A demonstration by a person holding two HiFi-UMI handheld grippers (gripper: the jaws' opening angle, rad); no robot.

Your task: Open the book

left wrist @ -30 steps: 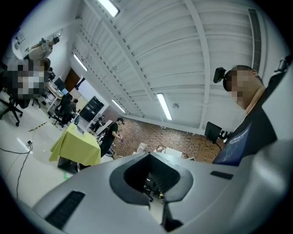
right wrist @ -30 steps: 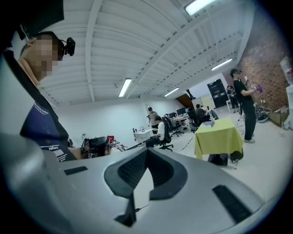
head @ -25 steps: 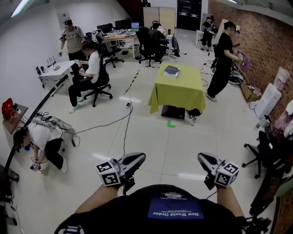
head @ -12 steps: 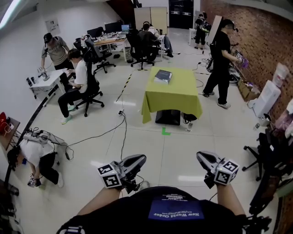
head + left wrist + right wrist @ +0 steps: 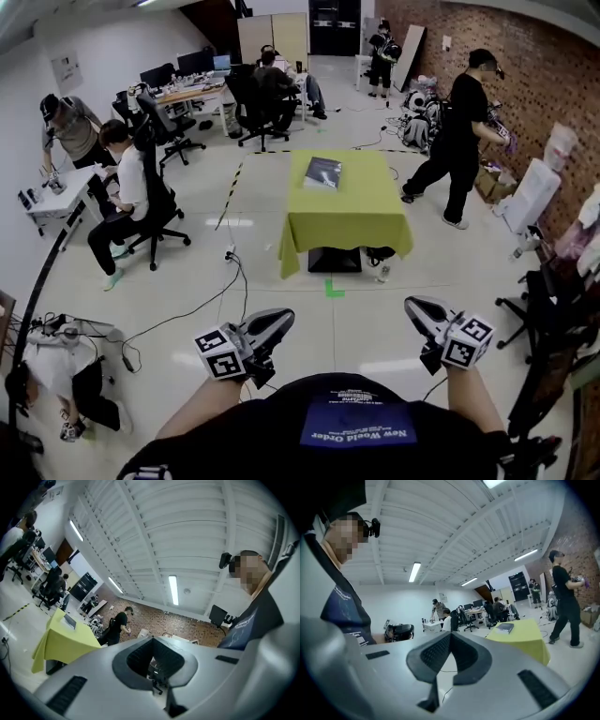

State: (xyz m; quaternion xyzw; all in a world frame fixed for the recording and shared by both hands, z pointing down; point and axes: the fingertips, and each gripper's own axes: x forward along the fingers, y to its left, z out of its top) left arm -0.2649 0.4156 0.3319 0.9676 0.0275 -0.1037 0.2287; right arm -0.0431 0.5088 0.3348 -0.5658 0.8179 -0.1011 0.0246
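A dark closed book [image 5: 322, 172] lies near the far left corner of a table under a yellow-green cloth [image 5: 361, 217], several steps ahead of me in the head view. The book [image 5: 505, 628] also shows small in the right gripper view, and the book [image 5: 70, 620] in the left gripper view on the cloth [image 5: 58, 641]. My left gripper [image 5: 277, 323] is shut and empty, held low in front of my chest. My right gripper [image 5: 417, 307] is shut and empty too, level with it. Both are far from the table.
A person in black [image 5: 462, 131] bends at the right of the table by the brick wall. People sit on office chairs [image 5: 155, 211] at desks to the left. Cables [image 5: 187, 309] cross the floor; a person crouches at lower left [image 5: 56, 375]. A green floor mark [image 5: 333, 288] lies before the table.
The table and book have come closer and lower in the head view as I walk toward them. Both grippers stay shut in front of my chest.
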